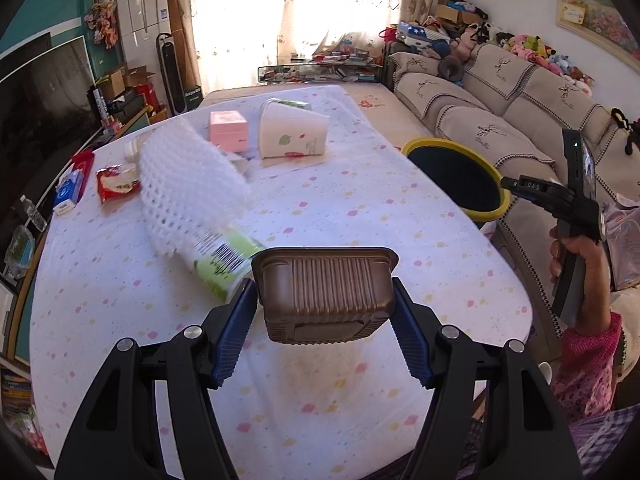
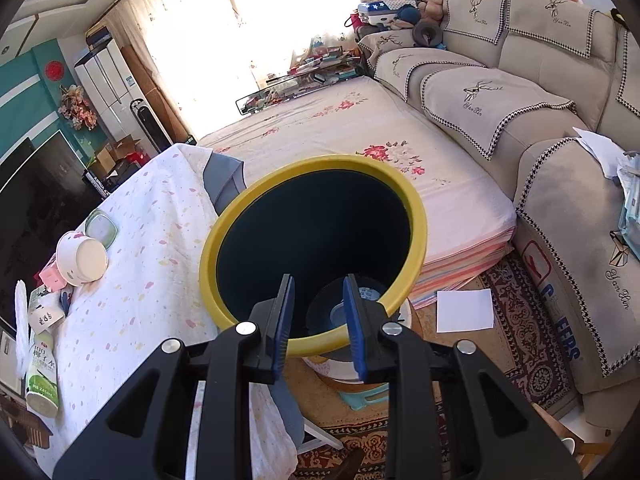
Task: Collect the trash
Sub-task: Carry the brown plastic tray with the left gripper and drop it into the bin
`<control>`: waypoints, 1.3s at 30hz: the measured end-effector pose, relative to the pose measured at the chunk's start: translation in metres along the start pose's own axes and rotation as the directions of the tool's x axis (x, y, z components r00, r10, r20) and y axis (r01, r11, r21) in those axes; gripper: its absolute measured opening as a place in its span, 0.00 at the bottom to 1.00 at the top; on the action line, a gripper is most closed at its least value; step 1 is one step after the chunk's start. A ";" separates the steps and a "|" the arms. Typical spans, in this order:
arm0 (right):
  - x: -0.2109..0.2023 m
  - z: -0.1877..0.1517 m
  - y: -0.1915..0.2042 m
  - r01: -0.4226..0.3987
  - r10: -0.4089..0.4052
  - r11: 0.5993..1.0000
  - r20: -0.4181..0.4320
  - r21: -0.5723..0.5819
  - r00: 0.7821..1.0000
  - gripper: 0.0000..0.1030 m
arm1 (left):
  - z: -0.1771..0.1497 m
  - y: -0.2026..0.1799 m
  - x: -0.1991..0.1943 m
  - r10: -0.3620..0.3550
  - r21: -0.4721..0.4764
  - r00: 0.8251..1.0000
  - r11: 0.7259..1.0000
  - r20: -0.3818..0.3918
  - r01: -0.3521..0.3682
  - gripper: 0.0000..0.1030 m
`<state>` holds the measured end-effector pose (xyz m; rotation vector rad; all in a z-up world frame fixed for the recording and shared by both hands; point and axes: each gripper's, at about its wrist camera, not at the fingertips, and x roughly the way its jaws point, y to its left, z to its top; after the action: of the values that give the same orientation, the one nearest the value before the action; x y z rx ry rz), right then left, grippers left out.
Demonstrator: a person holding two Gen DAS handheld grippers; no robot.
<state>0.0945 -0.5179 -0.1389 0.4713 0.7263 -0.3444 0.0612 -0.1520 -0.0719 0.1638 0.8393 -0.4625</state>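
Because the brown ribbed plastic tray looked thin, light and easily crushed, it was gripped across its two short sides by the left tool, clear above the surface. The right tool, nearly closed and empty, was held over the yellow-rimmed bin.

sofa, television, floral bedspread

Sunlit curtained window, beige sofa, teal wall, patterned rug
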 end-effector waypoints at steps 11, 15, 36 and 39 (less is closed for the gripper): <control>-0.023 -0.001 -0.038 0.032 -0.035 0.998 0.050 0.056 0.998 0.23 | 0.096 -0.100 0.063 -0.181 0.153 0.982 0.973 0.059 0.171 0.64; -0.024 -0.002 -0.051 0.041 -0.045 0.996 0.053 0.078 0.998 0.24 | 0.126 -0.144 0.103 -0.206 0.198 0.977 0.961 0.051 0.192 0.64; -0.012 -0.008 -0.086 0.082 -0.084 0.988 0.009 0.129 0.996 0.27 | 0.172 -0.207 0.260 -0.148 0.177 0.986 0.971 -0.080 0.161 0.82; -0.010 -0.009 -0.081 0.076 -0.077 0.989 0.004 0.123 0.997 0.28 | 0.168 -0.198 0.232 -0.174 0.156 0.982 0.971 -0.066 0.183 0.82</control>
<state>0.0456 -0.5804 -0.1613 0.5590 0.7183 -0.4650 0.2180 -0.4575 -0.1264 0.2515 0.8718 -0.6989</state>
